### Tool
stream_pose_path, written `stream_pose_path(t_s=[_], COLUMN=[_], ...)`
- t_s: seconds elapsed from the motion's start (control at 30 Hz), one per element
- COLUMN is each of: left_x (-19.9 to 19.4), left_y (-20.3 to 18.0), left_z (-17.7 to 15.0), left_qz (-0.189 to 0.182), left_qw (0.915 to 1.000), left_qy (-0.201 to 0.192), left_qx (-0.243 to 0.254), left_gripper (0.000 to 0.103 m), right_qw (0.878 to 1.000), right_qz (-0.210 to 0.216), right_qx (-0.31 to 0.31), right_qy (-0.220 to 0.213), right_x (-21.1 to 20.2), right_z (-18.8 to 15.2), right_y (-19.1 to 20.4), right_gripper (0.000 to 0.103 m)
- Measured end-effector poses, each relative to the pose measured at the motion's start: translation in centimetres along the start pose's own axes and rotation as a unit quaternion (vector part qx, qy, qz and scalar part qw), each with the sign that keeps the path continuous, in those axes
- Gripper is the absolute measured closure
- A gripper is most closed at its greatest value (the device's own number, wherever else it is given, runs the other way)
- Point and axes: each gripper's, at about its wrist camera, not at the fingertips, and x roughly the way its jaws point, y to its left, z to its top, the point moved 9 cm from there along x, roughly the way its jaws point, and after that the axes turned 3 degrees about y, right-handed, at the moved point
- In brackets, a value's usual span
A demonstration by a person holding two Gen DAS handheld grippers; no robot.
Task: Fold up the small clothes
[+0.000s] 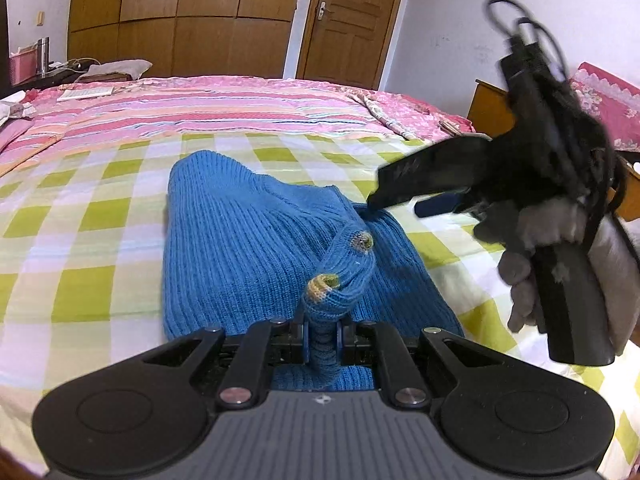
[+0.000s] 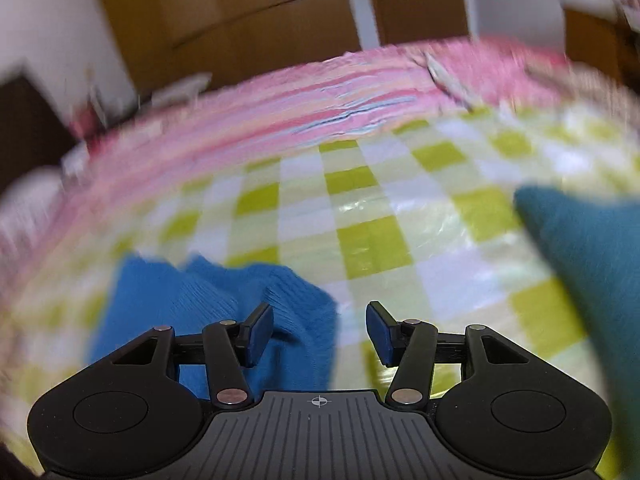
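Note:
A blue ribbed knit sweater (image 1: pixel 248 248) lies partly folded on the green and white checked sheet (image 1: pixel 80 220). My left gripper (image 1: pixel 322 340) is shut on the sweater's buttoned edge, which rises in a narrow strip with two yellow-ringed buttons. My right gripper (image 1: pixel 400 196) shows at the right of the left wrist view, held by a gloved hand, its tips at the sweater's far right edge. In the blurred right wrist view my right gripper (image 2: pixel 320 332) is open and empty, with the sweater (image 2: pixel 208 304) under its left finger.
A pink striped blanket (image 1: pixel 220 100) covers the far half of the bed. A dark teal cloth (image 2: pixel 592 264) lies at the right of the right wrist view. Wooden wardrobes (image 1: pixel 180 8) and a door (image 1: pixel 352 20) stand behind. A pink pillow (image 1: pixel 608 100) is at the far right.

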Motion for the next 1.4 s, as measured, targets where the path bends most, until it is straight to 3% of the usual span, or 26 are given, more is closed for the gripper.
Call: stream_pose_path(t_s=[0.1,0.2,0.43,0.5,0.63,0.77,0.87,1.0,1.17,1.23,1.3,1.4], left_x=[0.0,0.0,0.1,0.2,0.2,0.2,0.3,0.4,0.5,0.5,0.4,0.2], left_y=[0.1,0.2,0.2,0.2,0.1,0.0,-0.1,0.0,-0.1,-0.2,-0.3,-0.7], left_z=[-0.1,-0.1,-0.2,-0.3,-0.4,-0.4,-0.4,-0.5,-0.5,-0.4,-0.4,-0.2], left_qz=[-0.001,-0.001,-0.005,-0.006,-0.003,0.000,0.000,-0.002,-0.003,-0.002,-0.002,-0.005], left_qw=[1.0000,1.0000,1.0000,1.0000,1.0000,1.0000,1.0000,1.0000,0.9999,0.9999,0.9999,0.9998], left_qy=[0.000,0.002,0.001,0.002,0.002,0.003,0.002,0.002,0.004,0.004,0.004,0.000], left_qx=[-0.003,-0.002,-0.006,-0.005,-0.001,0.004,0.007,0.007,0.009,0.013,0.017,0.021], left_gripper=[0.085,0.085,0.085,0.085,0.085,0.085,0.085,0.085,0.085,0.085,0.085,0.085], right_qw=[1.000,0.999,0.993,0.995,0.995,0.989,0.988,0.974,0.981,0.984,0.984,0.985], right_qz=[0.008,-0.019,-0.052,-0.025,0.080,0.123,0.117,0.168,0.141,0.134,0.138,0.145], right_qx=[-0.011,-0.031,0.093,0.081,0.063,0.068,0.084,0.134,0.102,0.092,0.085,0.073], right_qy=[0.022,0.015,-0.042,-0.046,-0.003,0.047,0.061,0.071,0.085,0.078,0.075,0.060], right_x=[1.5,2.5,0.9,-0.3,-1.5,-0.7,0.3,0.7,2.4,2.2,2.1,1.1], right_z=[-0.6,-0.4,2.3,2.4,0.8,-0.3,-0.4,0.0,0.3,0.2,0.2,0.7], right_y=[0.9,1.2,-3.4,-3.0,0.1,2.1,2.2,2.5,4.1,4.3,4.5,4.2], right_gripper=[0.053,0.055,0.054,0.052,0.053,0.053,0.051,0.050,0.050,0.059,0.087,0.091])
